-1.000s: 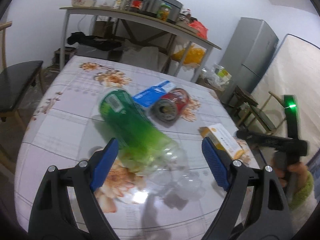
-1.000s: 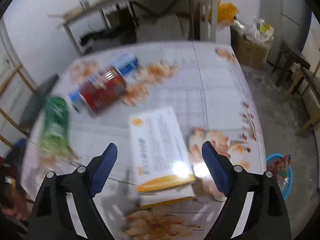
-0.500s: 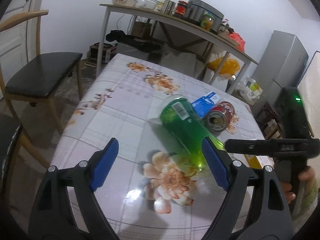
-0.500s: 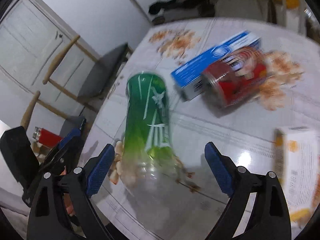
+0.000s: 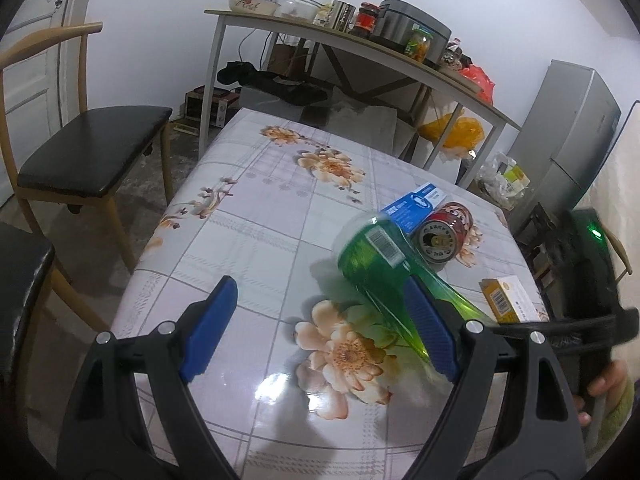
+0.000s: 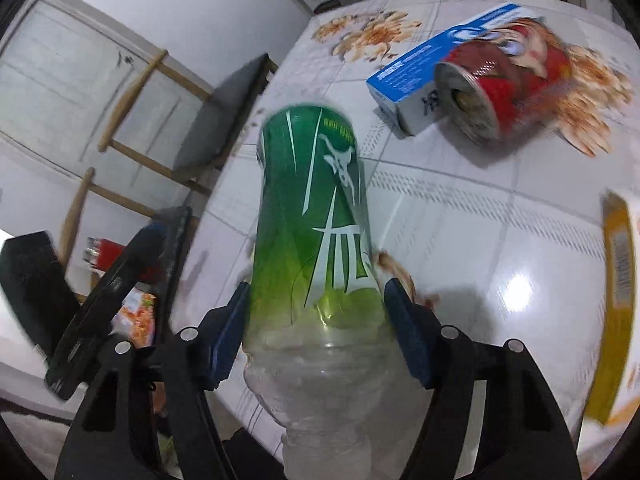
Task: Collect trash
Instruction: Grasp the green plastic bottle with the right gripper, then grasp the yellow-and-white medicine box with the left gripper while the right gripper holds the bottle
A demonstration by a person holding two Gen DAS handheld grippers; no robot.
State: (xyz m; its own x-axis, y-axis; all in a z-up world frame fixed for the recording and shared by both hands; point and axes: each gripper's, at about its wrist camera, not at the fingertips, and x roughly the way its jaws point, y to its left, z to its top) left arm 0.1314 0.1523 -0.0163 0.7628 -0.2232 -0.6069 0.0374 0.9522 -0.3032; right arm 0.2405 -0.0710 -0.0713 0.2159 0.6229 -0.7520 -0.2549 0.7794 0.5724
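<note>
Table (image 5: pixel 256 248): under both grippers, floral cloth, with four pieces of trash on it.
Chair (image 5: pixel 92 152): left of the left gripper, beside the table; one is fully in view, another shows only as an edge at the frame's lower left.
Side table (image 5: pixel 360 44): far ahead of the left gripper, crowded with jars, a bowl and a cooker.
Fridge (image 5: pixel 568 128): far ahead and right of the left gripper.
Bottle (image 6: pixel 316 216): one, green, lying on the table between the right gripper's pads, neck toward the camera.
Can (image 6: pixel 504 92): one, red, on its side ahead and right of the right gripper, touching the blue box.
Blue box (image 6: pixel 416 76): one, just behind the can.
Yellow box (image 6: pixel 618 280): one, at the right gripper's far right, blurred.
Right gripper (image 6: pixel 316 328): jaws closing, pads on either side of the bottle's lower body; whether they press I cannot tell.
Left gripper (image 5: pixel 320 328): jaws wide, nothing between them; the bottle lies past its right pad.
Left view only: side table, fridge, the hand (image 5: pixel 600 384) on the right gripper's handle.
Right view only: the bottle's label front and clear neck.
</note>
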